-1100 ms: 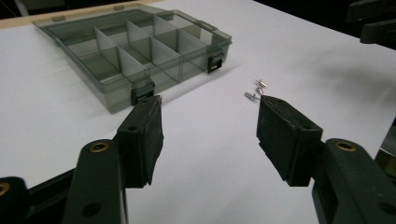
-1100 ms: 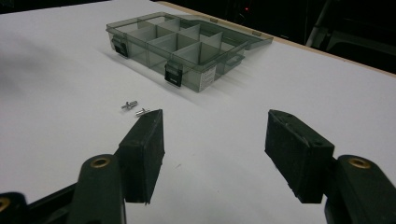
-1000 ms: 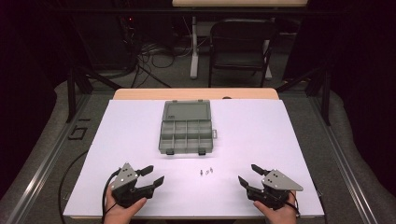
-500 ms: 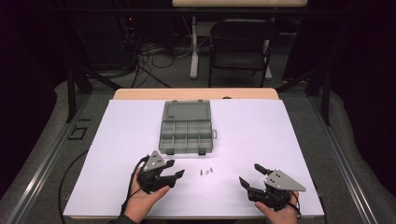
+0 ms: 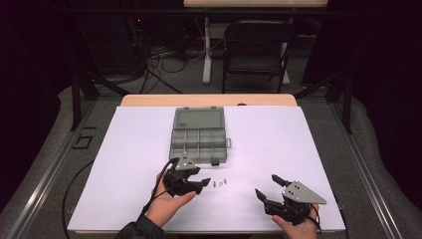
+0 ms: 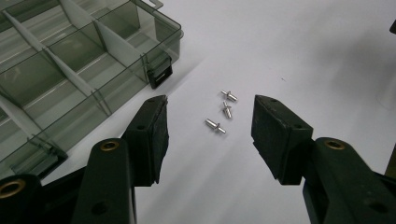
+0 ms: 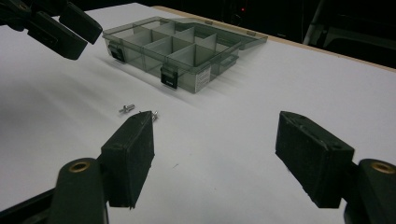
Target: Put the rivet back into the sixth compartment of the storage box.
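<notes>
— Look at the left gripper (image 6: 209,122): its jaws stand apart with nothing between the pads, and they have just been closing a little. Right ahead of them, on the bare sheet, lie the three small silver metal pins (image 6: 223,111), close together but not stacked.

— So it's lining up on them?

— That's my reading. The gap frames the pins, as if to take one from either side. The pads (image 6: 158,135) are matte black blocks, rubbery-looking, with flat faces; probably chosen to bite on something that slick and tiny.

— And the other one?

— The right gripper (image 7: 212,156) waits near the front edge, jaws released and empty, angled toward the same spot. From above, the pins sit between the two tools, nearer the left one.

— Where would the pins go?

— I'd guess into the smoky grey translucent plastic organiser box (image 5: 199,138) just beyond them. Its lid is folded flat to the far side, thin dividers split it into square compartments, and the ones I can see look empty. Two dark latches hang on its near wall.

— It's all on that white paper-like cover on the worktop (image 5: 308,149)?

— Yes, smooth and plain, so the shiny pins stand out.
</notes>
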A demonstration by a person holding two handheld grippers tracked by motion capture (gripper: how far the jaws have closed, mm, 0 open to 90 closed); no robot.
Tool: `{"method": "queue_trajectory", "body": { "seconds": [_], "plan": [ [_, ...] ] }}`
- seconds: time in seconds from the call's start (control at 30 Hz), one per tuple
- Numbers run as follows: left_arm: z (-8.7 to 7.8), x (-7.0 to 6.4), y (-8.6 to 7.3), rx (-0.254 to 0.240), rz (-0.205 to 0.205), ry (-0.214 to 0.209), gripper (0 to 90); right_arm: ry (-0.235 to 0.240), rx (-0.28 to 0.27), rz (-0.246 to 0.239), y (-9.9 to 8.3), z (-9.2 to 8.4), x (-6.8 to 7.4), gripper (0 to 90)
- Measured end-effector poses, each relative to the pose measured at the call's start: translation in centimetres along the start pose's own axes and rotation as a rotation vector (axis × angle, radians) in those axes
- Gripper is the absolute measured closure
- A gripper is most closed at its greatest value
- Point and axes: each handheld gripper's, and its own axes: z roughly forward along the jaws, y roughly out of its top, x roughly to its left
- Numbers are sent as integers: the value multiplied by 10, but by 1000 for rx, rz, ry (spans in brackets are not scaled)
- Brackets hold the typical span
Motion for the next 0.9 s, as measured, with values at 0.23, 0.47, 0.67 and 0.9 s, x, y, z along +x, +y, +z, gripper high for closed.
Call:
{"method": "queue_trajectory", "body": {
  "seconds": [0.23, 0.47, 0.67, 0.9],
  "plan": [
    [5, -4, 14, 67, 21, -1, 463, -4, 12, 3, 0, 0, 1, 280],
    [11, -3, 20, 106, 15, -3, 470, 4, 7, 9, 0, 1, 0, 280],
    [25, -7, 23, 152, 13, -34, 524, 6, 14, 15, -1, 1, -1, 280],
    [42, -9, 25, 196, 14, -49, 564, 11, 12, 13, 0, 1, -1, 280]
  ]
}}
